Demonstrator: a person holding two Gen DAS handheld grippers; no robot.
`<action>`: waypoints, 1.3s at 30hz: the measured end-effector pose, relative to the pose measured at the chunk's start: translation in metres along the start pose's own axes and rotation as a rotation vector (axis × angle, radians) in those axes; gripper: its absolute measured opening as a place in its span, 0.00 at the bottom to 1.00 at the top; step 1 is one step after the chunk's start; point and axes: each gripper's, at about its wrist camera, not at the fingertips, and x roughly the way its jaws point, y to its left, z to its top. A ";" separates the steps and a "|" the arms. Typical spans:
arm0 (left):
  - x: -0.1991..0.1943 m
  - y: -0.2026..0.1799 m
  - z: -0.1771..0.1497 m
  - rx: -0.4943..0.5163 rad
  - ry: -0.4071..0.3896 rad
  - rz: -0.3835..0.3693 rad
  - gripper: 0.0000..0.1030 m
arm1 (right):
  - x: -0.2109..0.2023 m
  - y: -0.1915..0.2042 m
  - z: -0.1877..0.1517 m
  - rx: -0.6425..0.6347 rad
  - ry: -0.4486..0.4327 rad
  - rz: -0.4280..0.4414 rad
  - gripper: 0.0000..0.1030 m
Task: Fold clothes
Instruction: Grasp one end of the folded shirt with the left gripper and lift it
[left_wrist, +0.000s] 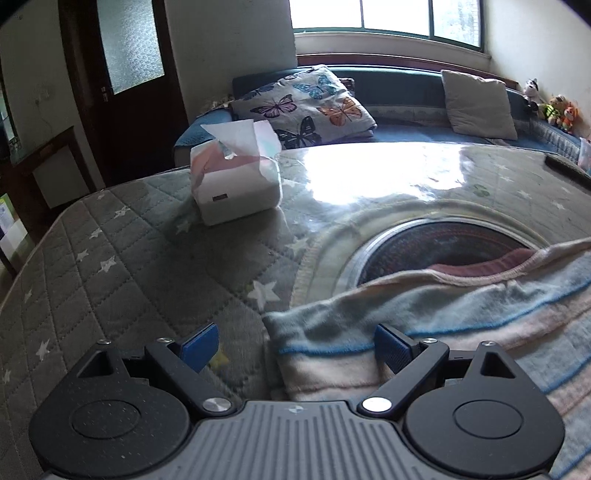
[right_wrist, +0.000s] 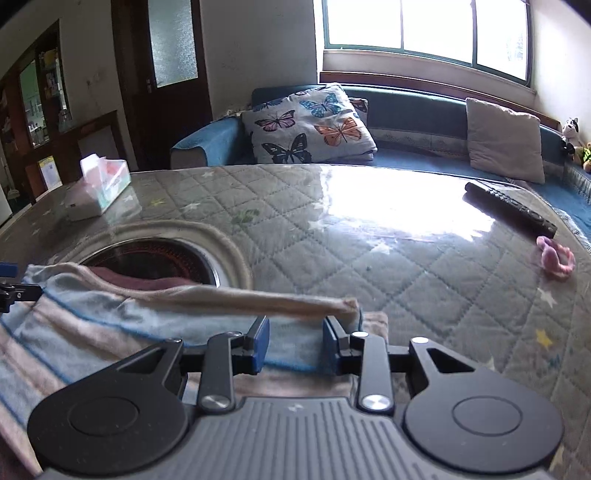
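tissue box (left_wrist: 236, 184): 11 o'clock on the tabletop (left_wrist: 110, 258), a tissue sticks out of its top; well apart from the garment
left claw (left_wrist: 295, 349): jaws wide, nothing between them; left pad over bare tabletop, right pad over cloth
garment left end: striped garment (left_wrist: 443, 332), blue, pink and cream bands, rounded corner lies at 12 to 1 o'clock of the left claw, just ahead of it
garment axis: long axis runs 9 to 3 o'clock, across both claws; far edge looks doubled over, a pink inner layer shows at the opening
round inset (right_wrist: 162, 258): dark ring in the tabletop at 12 o'clock, behind the garment, partly covered by it
right claw (right_wrist: 295, 349): jaws narrower, cloth lies between the pads near the garment's right corner; clamped or not, cannot tell
nearer claw: each sits at its own end of the garment
remote (right_wrist: 509, 210): 2 o'clock
pink item (right_wrist: 554, 258): 3 o'clock, too blurred to name
fold stage: cannot tell
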 end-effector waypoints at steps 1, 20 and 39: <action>0.003 0.001 0.002 -0.006 0.000 0.007 0.90 | 0.004 -0.001 0.001 0.001 0.004 -0.005 0.31; -0.028 0.044 0.003 -0.135 -0.049 0.011 0.98 | -0.022 0.087 -0.001 -0.218 0.006 0.146 0.39; -0.057 0.074 -0.041 -0.315 0.042 -0.080 0.99 | -0.056 0.291 -0.061 -0.708 -0.010 0.474 0.39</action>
